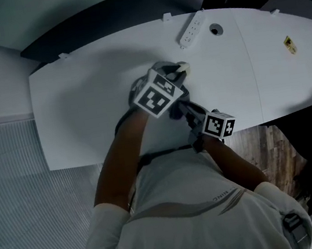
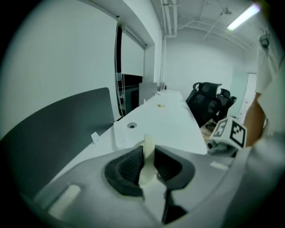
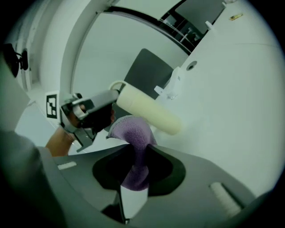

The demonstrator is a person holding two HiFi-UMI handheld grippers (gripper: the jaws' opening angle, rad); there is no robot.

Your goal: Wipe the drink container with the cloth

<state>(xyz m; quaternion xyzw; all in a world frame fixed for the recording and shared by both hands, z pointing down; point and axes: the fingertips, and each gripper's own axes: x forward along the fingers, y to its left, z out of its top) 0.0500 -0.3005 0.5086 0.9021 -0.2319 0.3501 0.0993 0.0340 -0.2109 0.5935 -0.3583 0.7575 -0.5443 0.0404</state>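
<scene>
The left tongs (image 2: 146, 156) clamp the drink container (image 3: 149, 111) by its thin end, holding it sideways above the counter (image 1: 82, 103). Just beneath the container, the right tongs (image 3: 136, 162) pinch the purple cloth (image 3: 132, 133), placed for wiping.

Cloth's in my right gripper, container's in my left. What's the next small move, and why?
Probably ease the right gripper up so the purple cloth presses on the cream drink container, then stroke along it. The left gripper is clamped on a thin cream part of it, and the cloth bunches just beneath its side; contact is hard to judge.
</scene>
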